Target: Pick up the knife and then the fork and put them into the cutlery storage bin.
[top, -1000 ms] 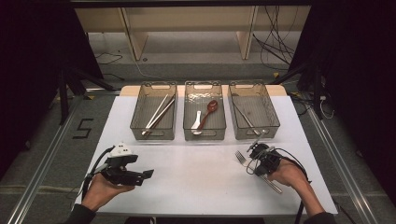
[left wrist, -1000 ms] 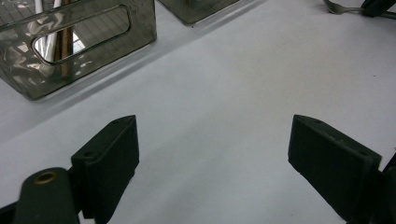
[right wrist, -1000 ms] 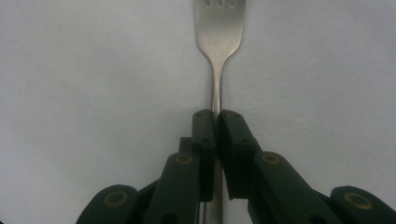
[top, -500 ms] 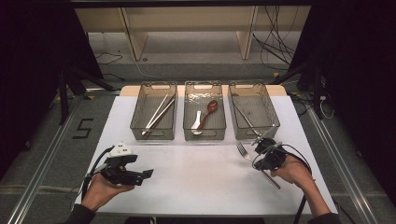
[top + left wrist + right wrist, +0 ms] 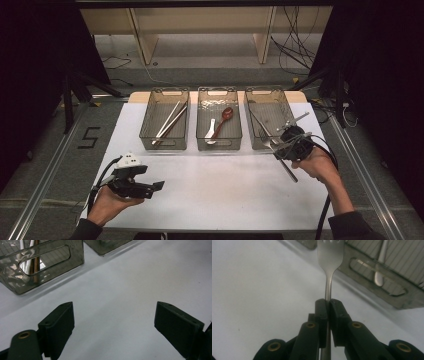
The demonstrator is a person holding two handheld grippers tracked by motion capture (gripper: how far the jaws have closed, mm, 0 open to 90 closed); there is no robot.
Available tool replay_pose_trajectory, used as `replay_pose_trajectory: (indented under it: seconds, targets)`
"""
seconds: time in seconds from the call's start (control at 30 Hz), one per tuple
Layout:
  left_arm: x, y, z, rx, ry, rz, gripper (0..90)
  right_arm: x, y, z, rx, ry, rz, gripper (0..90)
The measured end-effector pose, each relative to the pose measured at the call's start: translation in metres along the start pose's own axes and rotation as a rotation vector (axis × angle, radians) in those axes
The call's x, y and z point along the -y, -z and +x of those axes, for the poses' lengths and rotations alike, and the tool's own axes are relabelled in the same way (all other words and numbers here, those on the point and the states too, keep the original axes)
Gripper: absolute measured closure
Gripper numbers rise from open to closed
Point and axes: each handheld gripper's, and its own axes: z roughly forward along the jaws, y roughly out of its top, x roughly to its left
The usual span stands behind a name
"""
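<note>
My right gripper (image 5: 285,147) (image 5: 328,302) is shut on a metal fork (image 5: 329,262), pinching its handle; the tines point up and away, the handle end (image 5: 289,171) sticks out toward the person. It hovers at the near edge of the right bin (image 5: 270,142), which holds another metal utensil (image 5: 380,270). My left gripper (image 5: 156,186) (image 5: 113,322) rests low over the white table (image 5: 220,180) at the front left, jaws wide open with nothing between them. The left bin (image 5: 165,142) (image 5: 47,277) holds chopsticks (image 5: 169,122).
The middle bin (image 5: 218,145) holds a dark red spoon (image 5: 226,116) and a white spoon (image 5: 211,131). All three bins stand in a row at the table's far half. Cables (image 5: 295,45) lie on the floor beyond the table.
My right gripper has risen with the fork and moved away from the person, toward the right bin's near edge. The left gripper has stayed where it was.
</note>
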Motion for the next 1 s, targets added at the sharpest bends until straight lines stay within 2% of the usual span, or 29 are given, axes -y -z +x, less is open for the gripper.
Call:
replay_pose_trajectory:
  seconds: [0.37,0.77,1.0]
  targets:
    - [0.000,0.000,0.000,-0.001,0.000,-0.001,15.8,-0.033,0.018,-0.018,0.062,-0.024,-0.082,85.3]
    - [0.000,0.001,0.000,0.001,0.001,-0.003,15.8,-0.066,0.019,-0.033,0.116,-0.068,-0.135,85.2]
    - [-0.001,0.001,0.000,0.002,0.001,-0.003,15.8,-0.086,0.018,-0.040,0.133,-0.084,-0.141,85.2]
